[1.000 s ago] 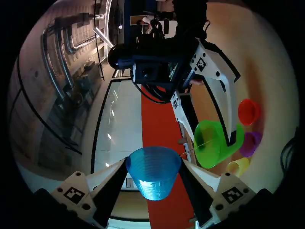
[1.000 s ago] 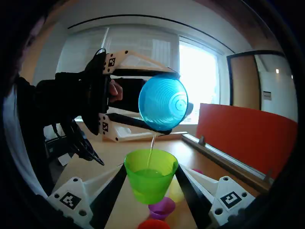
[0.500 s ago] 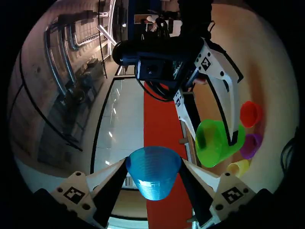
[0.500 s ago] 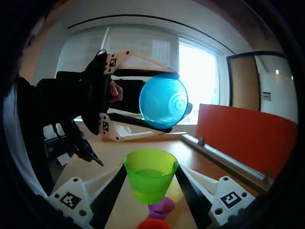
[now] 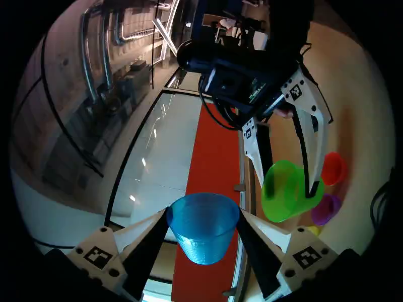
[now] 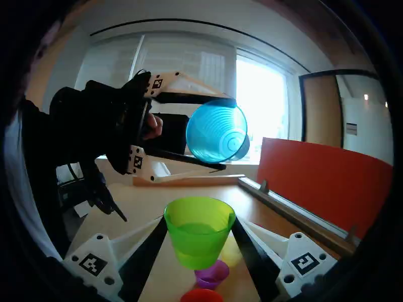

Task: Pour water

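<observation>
- left gripper (image 5: 202,215) is clenched on the blue cup (image 5: 202,235), a finger pressing each side; in the right gripper view that cup lies tipped on its side, base toward the camera, above and beyond the green cup (image 6: 199,239)
- right gripper (image 6: 199,221) clamps the green cup, upright, with water pooled inside (roughly half full)
- below the green cup, on the wooden table (image 6: 136,201): a yellow cup (image 6: 232,251), a purple cup (image 6: 211,274), a red cup (image 6: 201,296)
- a red partition (image 6: 327,176) runs along the table's edge
</observation>
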The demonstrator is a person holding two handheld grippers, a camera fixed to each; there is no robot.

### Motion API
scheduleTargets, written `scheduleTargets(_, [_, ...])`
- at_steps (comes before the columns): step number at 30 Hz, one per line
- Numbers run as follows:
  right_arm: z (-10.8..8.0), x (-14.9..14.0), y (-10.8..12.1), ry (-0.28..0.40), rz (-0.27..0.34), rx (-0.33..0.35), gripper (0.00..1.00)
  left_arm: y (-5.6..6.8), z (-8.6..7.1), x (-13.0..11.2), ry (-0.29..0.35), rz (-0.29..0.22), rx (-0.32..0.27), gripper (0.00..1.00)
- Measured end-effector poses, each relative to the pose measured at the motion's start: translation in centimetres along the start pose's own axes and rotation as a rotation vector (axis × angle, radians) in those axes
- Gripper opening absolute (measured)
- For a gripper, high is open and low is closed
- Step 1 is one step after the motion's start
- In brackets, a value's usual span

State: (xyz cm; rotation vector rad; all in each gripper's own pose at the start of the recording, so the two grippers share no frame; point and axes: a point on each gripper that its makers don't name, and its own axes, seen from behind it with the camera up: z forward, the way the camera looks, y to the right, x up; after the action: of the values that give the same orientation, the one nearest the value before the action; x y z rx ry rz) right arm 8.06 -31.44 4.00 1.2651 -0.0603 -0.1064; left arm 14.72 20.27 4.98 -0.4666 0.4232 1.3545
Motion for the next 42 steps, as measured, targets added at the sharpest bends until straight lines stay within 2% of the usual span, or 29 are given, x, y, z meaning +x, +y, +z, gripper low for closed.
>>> scheduleTargets(11, [0.0, 0.4, 0.2, 0.01, -0.003, -0.012, 0.91, -0.8, 0.1, -1.5, -0.01, -0.234, 0.019, 0.89])
scheduleTargets(14, [0.0, 0.6, 0.3, 0.013, -0.002, -0.013, 0.91, -1.0, -0.1, -1.9, -0.009, -0.33, 0.025, 0.89])
scheduleTargets(23, [0.1, 0.9, 0.1, 0.019, -0.008, -0.019, 0.91, -1.5, -0.3, -3.6, -0.028, -0.682, 0.021, 0.89])
scheduleTargets(33, [0.0, 1.5, 0.2, 0.028, -0.012, -0.028, 0.91, 0.5, 0.0, -5.6, -0.092, -1.075, -0.007, 0.89])
scheduleTargets(39, [-0.2, 1.9, 0.4, 0.034, -0.012, -0.038, 0.91, 1.3, -0.1, -6.4, -0.093, -1.246, -0.021, 0.89])
scheduleTargets(42, [-0.3, 2.2, 0.4, 0.04, -0.011, -0.042, 0.91, 1.4, 0.0, -6.7, -0.087, -1.29, -0.024, 0.89])
